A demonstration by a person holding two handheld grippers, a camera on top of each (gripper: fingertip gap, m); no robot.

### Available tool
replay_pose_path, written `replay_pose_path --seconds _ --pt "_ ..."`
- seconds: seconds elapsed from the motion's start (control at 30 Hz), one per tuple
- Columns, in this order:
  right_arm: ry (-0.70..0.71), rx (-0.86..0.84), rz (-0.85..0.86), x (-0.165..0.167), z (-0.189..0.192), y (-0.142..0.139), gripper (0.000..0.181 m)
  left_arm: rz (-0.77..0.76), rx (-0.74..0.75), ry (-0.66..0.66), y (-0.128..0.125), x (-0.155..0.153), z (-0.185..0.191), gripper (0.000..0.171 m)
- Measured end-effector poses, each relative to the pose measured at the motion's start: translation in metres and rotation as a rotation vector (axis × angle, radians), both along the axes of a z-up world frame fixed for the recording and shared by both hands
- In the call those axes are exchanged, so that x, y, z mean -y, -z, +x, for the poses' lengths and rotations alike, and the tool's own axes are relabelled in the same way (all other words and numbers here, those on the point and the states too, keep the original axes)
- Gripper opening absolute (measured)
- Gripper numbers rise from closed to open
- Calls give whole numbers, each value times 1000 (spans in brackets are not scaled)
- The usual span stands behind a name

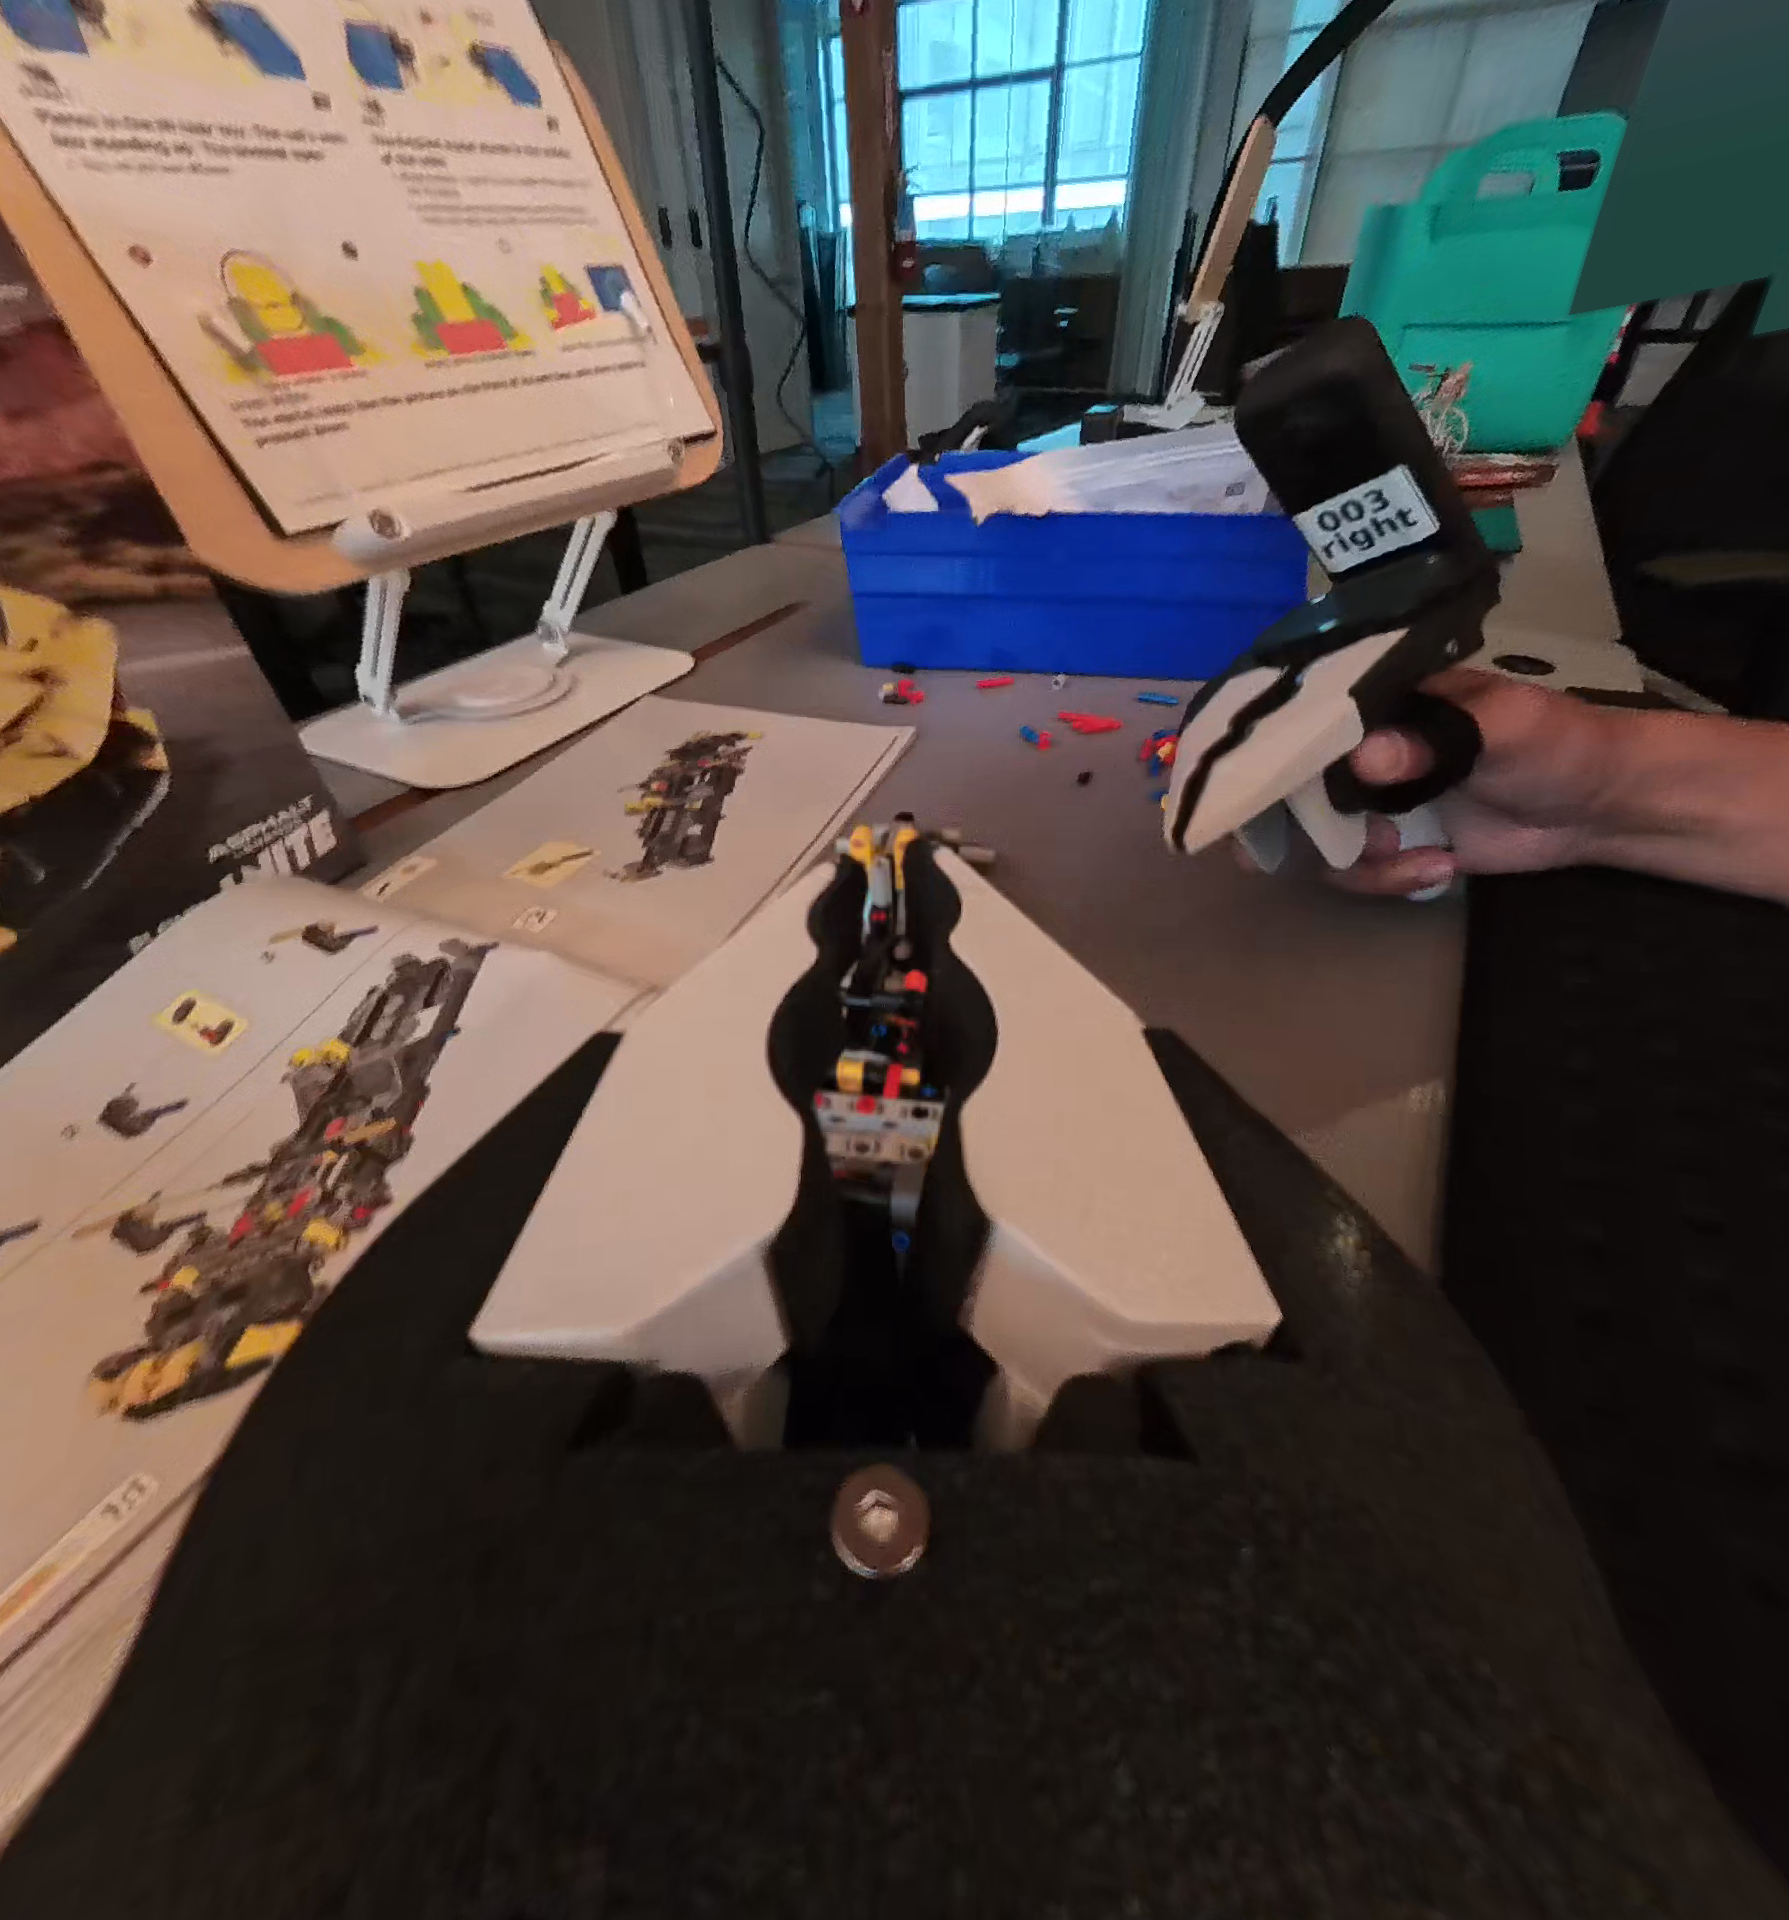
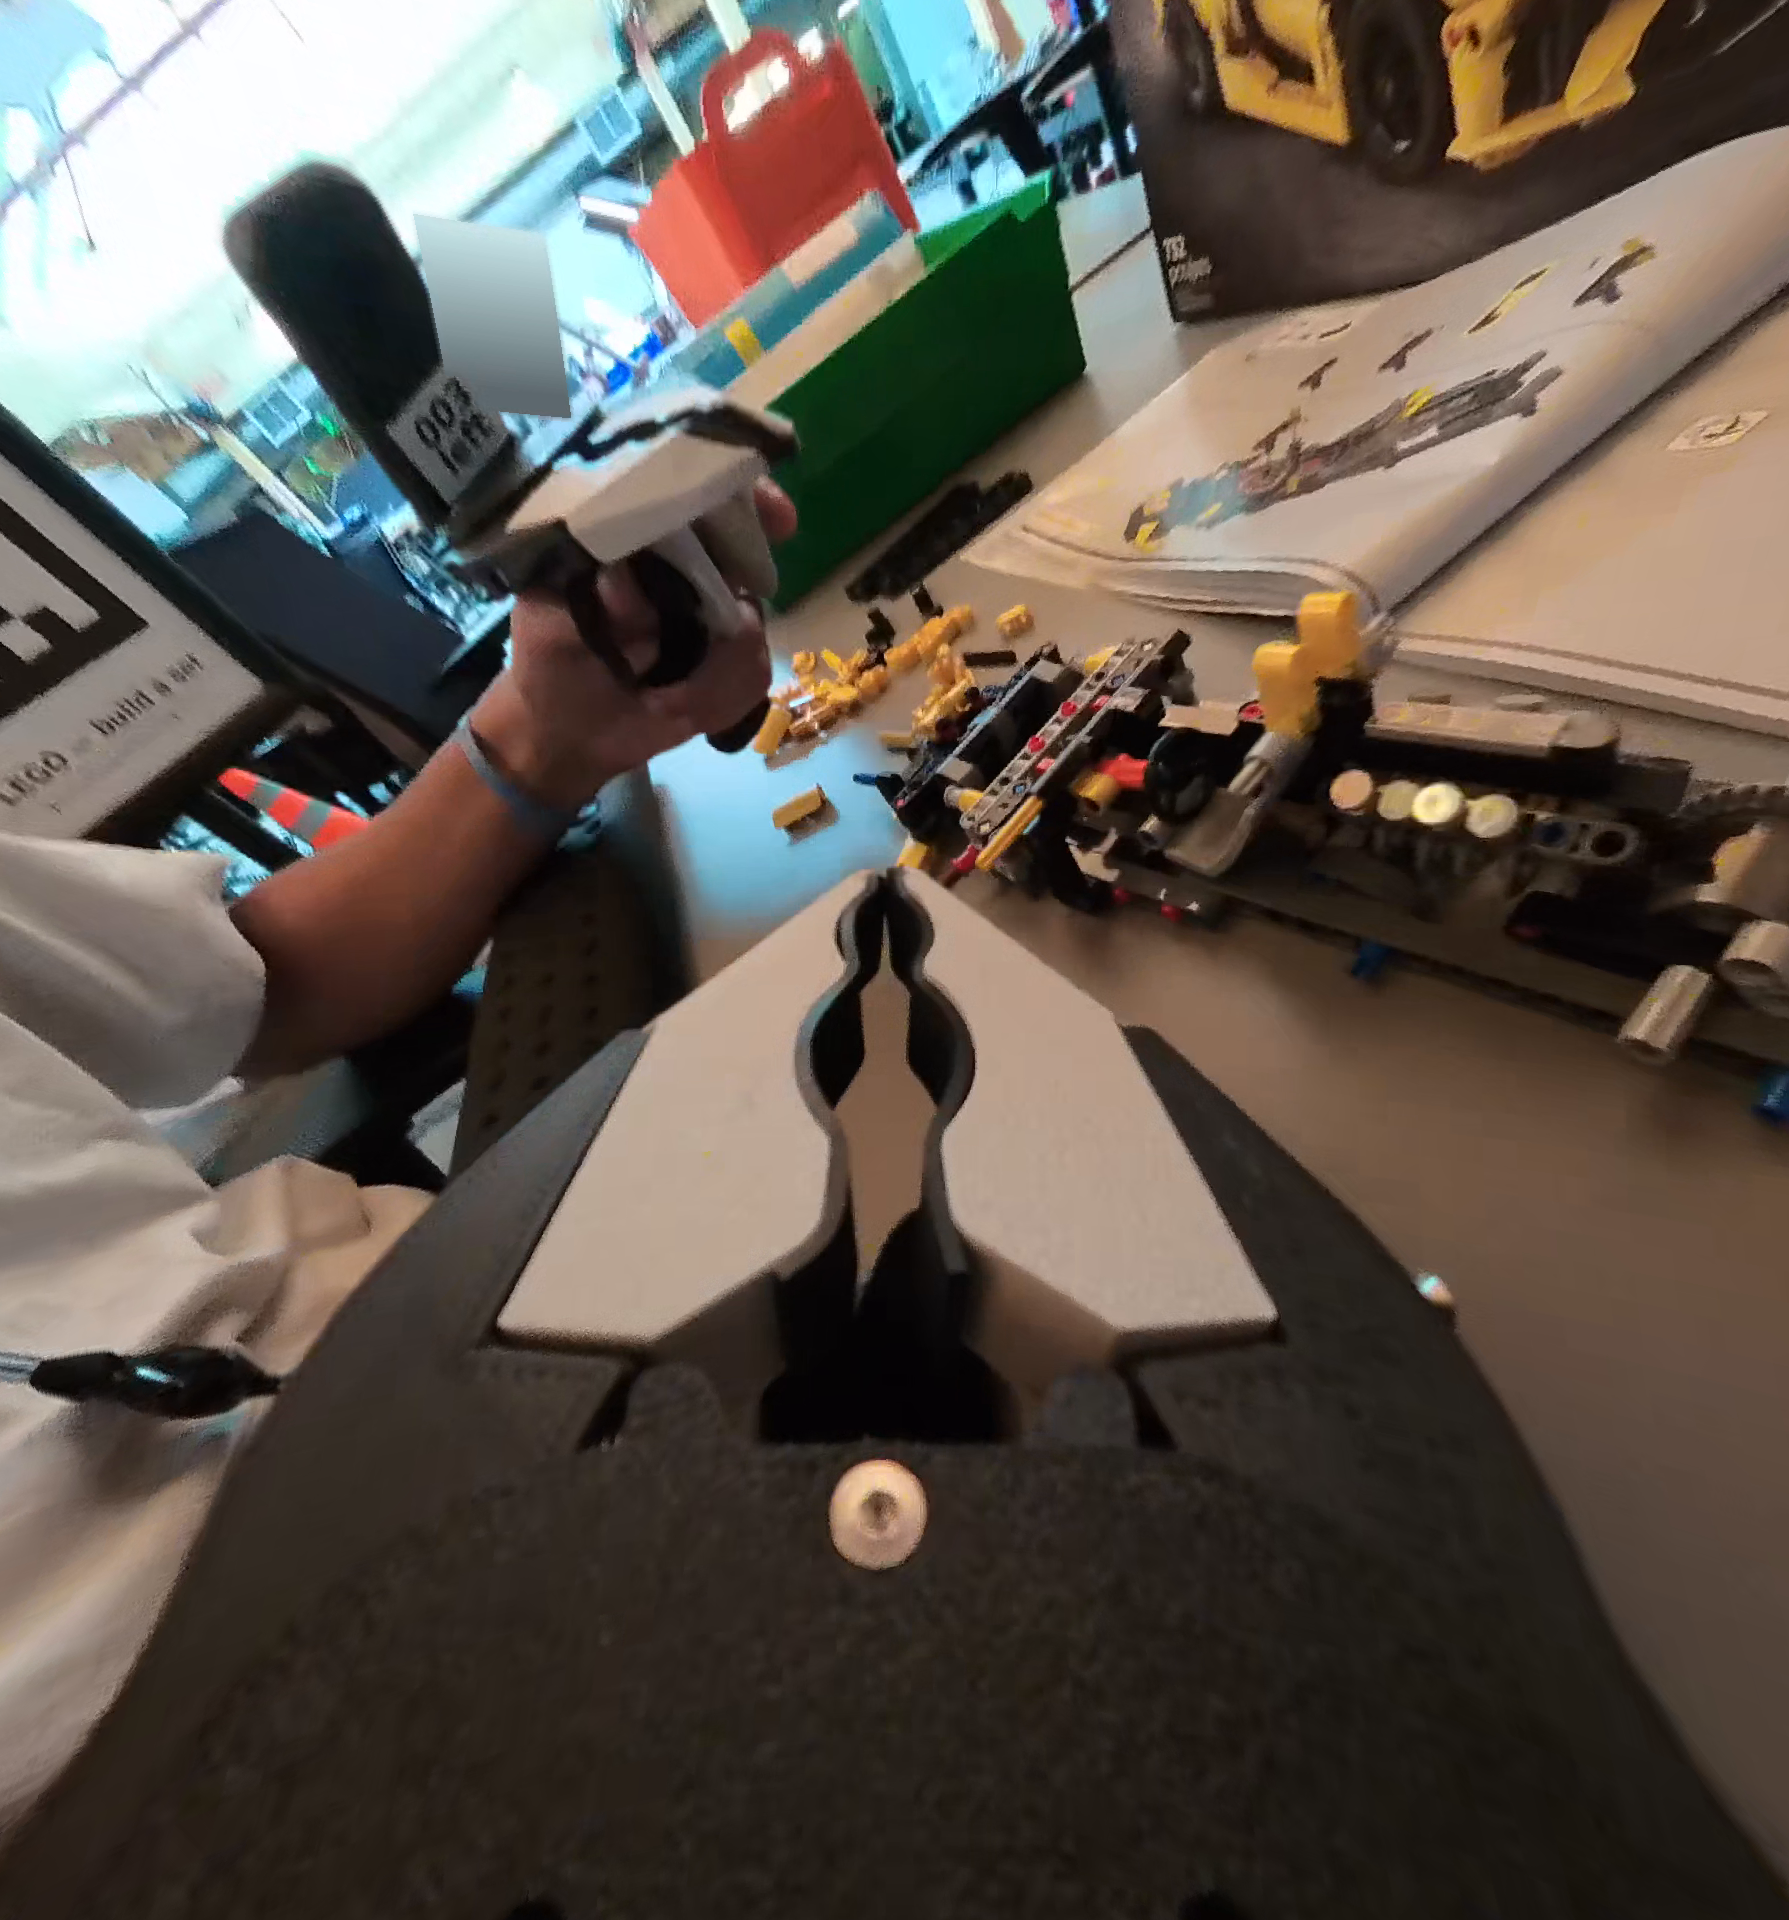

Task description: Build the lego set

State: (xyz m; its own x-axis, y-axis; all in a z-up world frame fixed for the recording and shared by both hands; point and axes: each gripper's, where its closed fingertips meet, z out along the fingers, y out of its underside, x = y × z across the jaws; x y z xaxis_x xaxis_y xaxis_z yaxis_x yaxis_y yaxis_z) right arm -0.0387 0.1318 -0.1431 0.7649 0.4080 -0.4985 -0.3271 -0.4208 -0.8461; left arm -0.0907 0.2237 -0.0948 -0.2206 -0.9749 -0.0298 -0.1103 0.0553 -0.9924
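A long grey and black lego chassis point(image 2: 1285, 810) with yellow, red and blue parts lies on the grey table point(image 2: 1492, 1299). In the left wrist view I look along it end-on point(image 1: 885, 1039) through the narrow gap between the fingers. My left gripper point(image 1: 895, 847) is slightly open and holds nothing. In the right wrist view it point(image 2: 781, 436) is held up in a hand, left of the chassis and above loose yellow pieces point(image 2: 890, 665). My right gripper point(image 2: 885, 881) is shut and empty, just short of the chassis's near end. It also shows in the left wrist view point(image 1: 1176, 831).
An open instruction booklet point(image 2: 1389, 468) lies behind the chassis. A green bin point(image 2: 921, 353), a blue bin point(image 1: 1066, 592), the set's box point(image 2: 1492, 156) and a sheet on a white stand point(image 1: 350, 260) ring the table. Small red and blue pieces point(image 1: 1077, 722) lie before the blue bin.
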Motion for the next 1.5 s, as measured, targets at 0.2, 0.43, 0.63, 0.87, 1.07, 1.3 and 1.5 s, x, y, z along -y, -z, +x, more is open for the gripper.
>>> replay_pose_path --seconds 0.2,0.43,0.63,0.87,1.07,1.3,1.5 --pt "7 -108 68 2 7 -16 0 -220 -31 28 -8 -7 -38 9" --pt "-15 -158 76 4 4 -21 0 -482 100 -7 -28 -25 -73 3" --pt "-58 -181 92 7 -4 -24 3 -760 318 47 -59 -47 -128 7" --pt "-111 -92 126 14 -18 -27 0 -967 455 40 -48 -69 -165 0" --pt "-168 -107 104 19 -32 -28 0 -1000 636 114 -56 -75 -193 0" --pt "-59 -232 135 15 -3 -39 0 -777 398 -116 -36 -80 -177 4" --pt "-22 -366 125 13 14 -42 0 -155 -389 -558 64 -105 -185 6"
